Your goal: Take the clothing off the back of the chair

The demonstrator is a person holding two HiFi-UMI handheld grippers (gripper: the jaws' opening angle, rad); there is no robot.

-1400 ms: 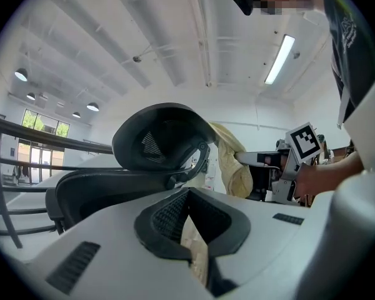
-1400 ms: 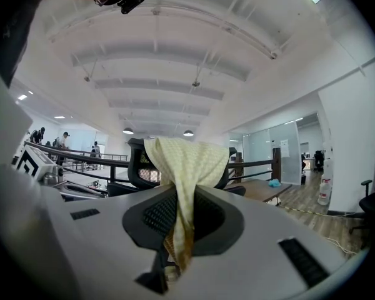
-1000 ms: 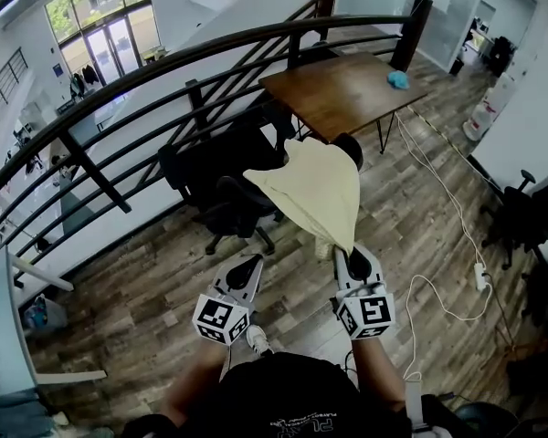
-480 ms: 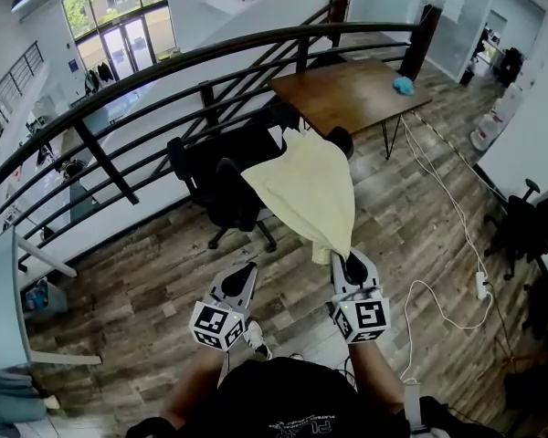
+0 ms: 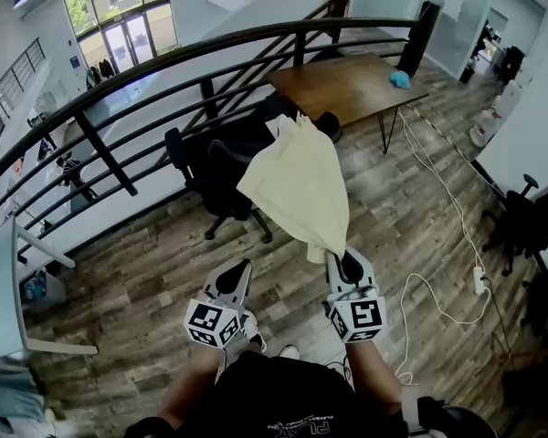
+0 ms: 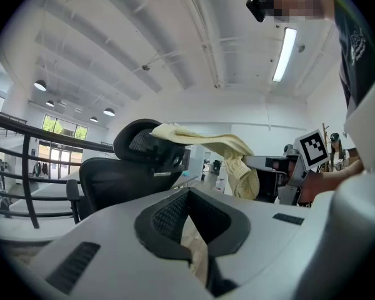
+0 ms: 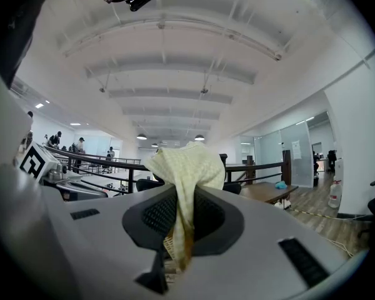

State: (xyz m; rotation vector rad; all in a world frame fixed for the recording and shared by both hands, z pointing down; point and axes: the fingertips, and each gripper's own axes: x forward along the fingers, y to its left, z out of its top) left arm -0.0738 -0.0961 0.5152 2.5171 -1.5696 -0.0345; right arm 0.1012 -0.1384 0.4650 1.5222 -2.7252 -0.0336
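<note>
Both grippers are out in front of me, level and side by side. Right gripper: jaws clamped on a corner of the clothing. Left gripper: jaws together, nothing I can confirm between them. Both forearms reach forward, left forearm beside right forearm.

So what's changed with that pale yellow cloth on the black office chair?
The right gripper, shut on the pale yellow cloth's lower edge, has drawn it back toward the person, baring more of the black office chair's headrest. The left gripper came back alongside, empty. Unchanged: the grip, and the cloth's far end still draped over the chair.
</note>
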